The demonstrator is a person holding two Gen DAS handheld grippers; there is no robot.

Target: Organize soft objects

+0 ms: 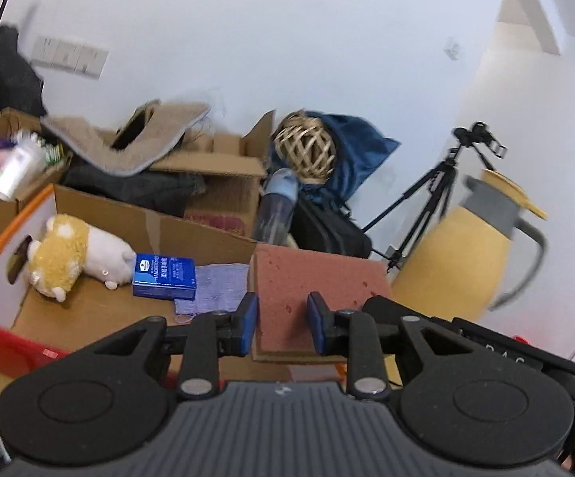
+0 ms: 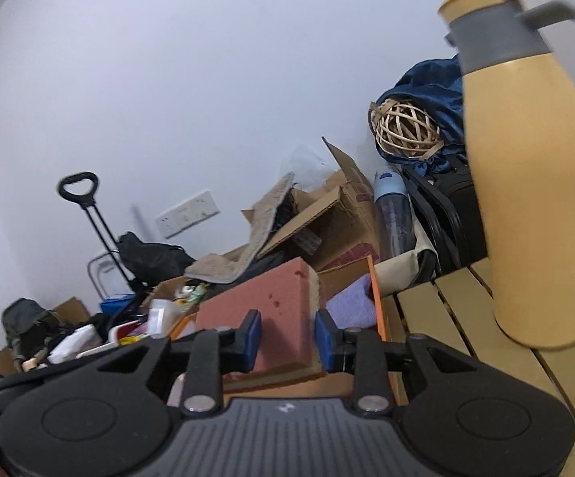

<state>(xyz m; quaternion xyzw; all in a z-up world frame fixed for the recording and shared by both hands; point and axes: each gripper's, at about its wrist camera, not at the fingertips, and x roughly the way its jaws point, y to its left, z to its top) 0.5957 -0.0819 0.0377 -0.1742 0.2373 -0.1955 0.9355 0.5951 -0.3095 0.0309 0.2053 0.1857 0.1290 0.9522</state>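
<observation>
We see the pink sponge [image 1: 319, 278] directly ahead between both pairs of blue pads, over the cardboard box [image 1: 100, 310]; each hand-held gripper, left [image 1: 282, 322] and right [image 2: 287, 340], looks closed against it, neither clearly nearer.

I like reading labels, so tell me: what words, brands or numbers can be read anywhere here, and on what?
"HANDKERCHIEFS", or close to it, partly legible: blue packet in the cardboard box.
White Chinese characters beside it on the same packet: too blurred to read.
Pale letters on the black gripper body at right: too blurred to read.
</observation>
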